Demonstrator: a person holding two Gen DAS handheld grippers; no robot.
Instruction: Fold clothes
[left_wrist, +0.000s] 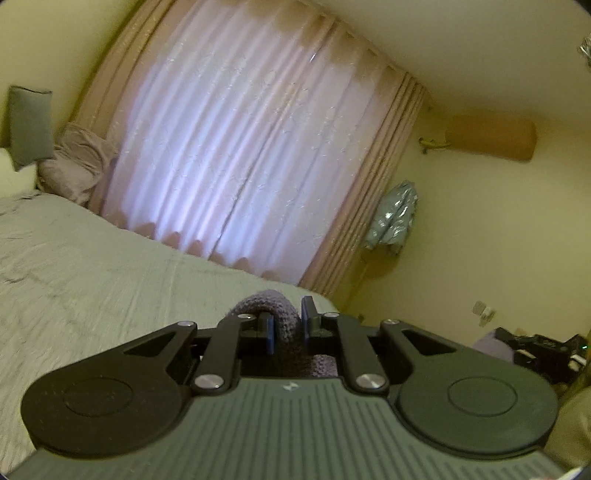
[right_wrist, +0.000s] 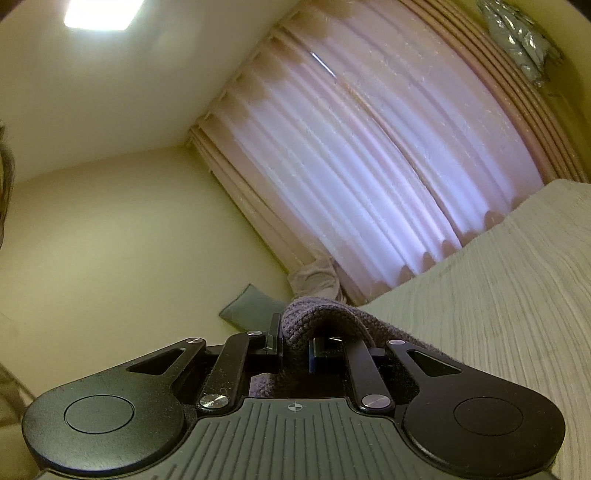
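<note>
While both cameras tilt up toward the room, each gripper has a fold of the same purple-grey knit pinched between its fingers. At the left gripper (left_wrist: 287, 325) the knit (left_wrist: 273, 302) bulges up in a loop between the two blue-padded fingers and runs back toward the body; the jaws are clamped on it. At the right gripper (right_wrist: 293, 341) the knit (right_wrist: 317, 319) humps over the fingertips and drapes to the right across the linkage, partly hiding the right finger; the jaws are closed on it too. How the rest of the garment hangs cannot be seen, as the gripper bodies block everything below.

Beyond the left gripper lies the bed (left_wrist: 92, 266), covered in a pale green-grey spread, a little wrinkled. At its far end sit a grey pillow (left_wrist: 29, 125), tilted, and a bunched mauve cloth (left_wrist: 74, 162) just beside it. A pink curtain (left_wrist: 240, 147) with light coming through fills the middle of both views. Right of it in the left view, a shiny silver-blue jacket (left_wrist: 393, 218) hangs against the yellow wall, with an orange-brown box (left_wrist: 491, 136) mounted higher up. Dark clutter (left_wrist: 535, 350) sits low at the right edge.

From the right view, the bed (right_wrist: 498, 295) rises on the right, and a ceiling light (right_wrist: 101, 13) glows at top left.
</note>
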